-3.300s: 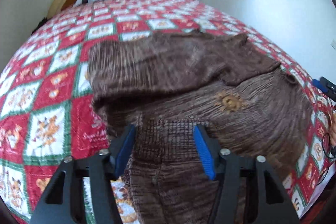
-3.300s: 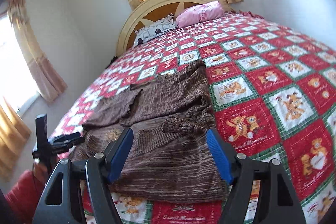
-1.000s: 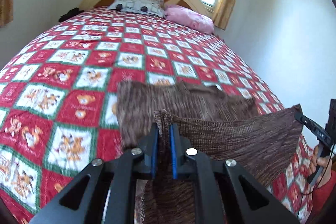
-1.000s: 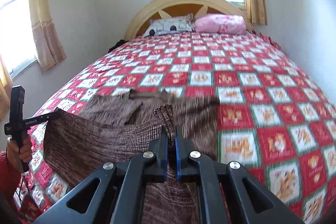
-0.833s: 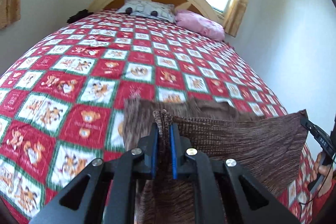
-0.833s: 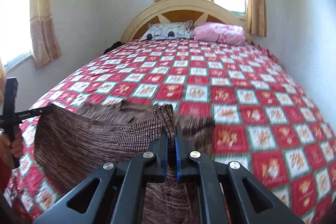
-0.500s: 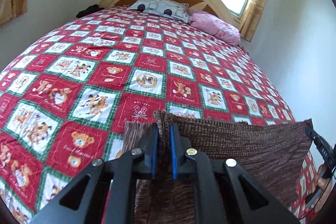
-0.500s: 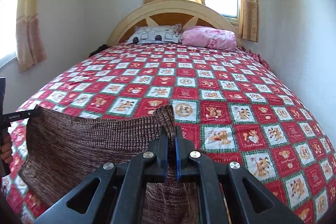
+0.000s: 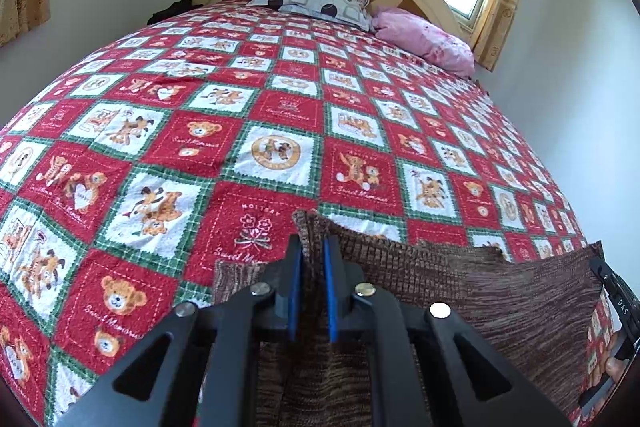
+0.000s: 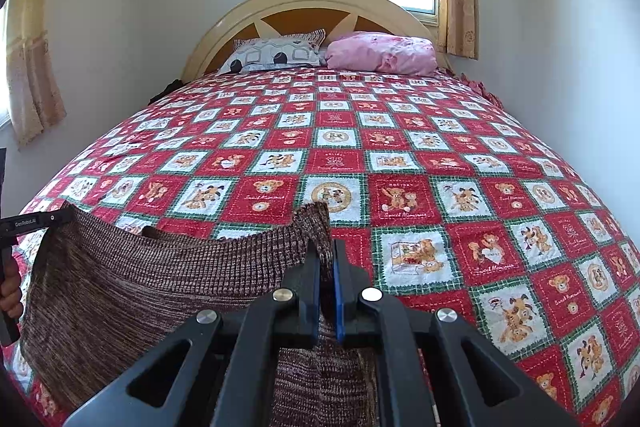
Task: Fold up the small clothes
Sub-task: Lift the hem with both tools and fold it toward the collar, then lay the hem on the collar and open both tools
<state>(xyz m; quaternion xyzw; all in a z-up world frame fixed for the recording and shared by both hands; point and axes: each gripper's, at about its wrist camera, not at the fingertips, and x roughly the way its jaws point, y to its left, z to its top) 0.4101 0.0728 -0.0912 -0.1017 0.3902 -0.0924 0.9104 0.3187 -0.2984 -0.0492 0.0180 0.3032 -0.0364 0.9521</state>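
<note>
Two hand-held grippers (image 9: 311, 259) (image 10: 327, 267), one brown garment (image 10: 120, 287), two pillows (image 10: 276, 55) (image 10: 380, 53), one quilt (image 10: 400, 155)

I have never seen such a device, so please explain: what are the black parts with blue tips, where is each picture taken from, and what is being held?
Each picture comes from a camera mounted on a hand-held two-finger tool, looking forward along its fingers. A person holds one tool in each hand.

The left gripper is closed on one corner of a brown ribbed knitted garment. The right gripper pinches the other corner of it, so the cloth hangs stretched between them above the bed.

Below lies a red, white and green teddy-bear patchwork quilt. By the headboard are a grey patterned pillow and a pink pillow.
</note>
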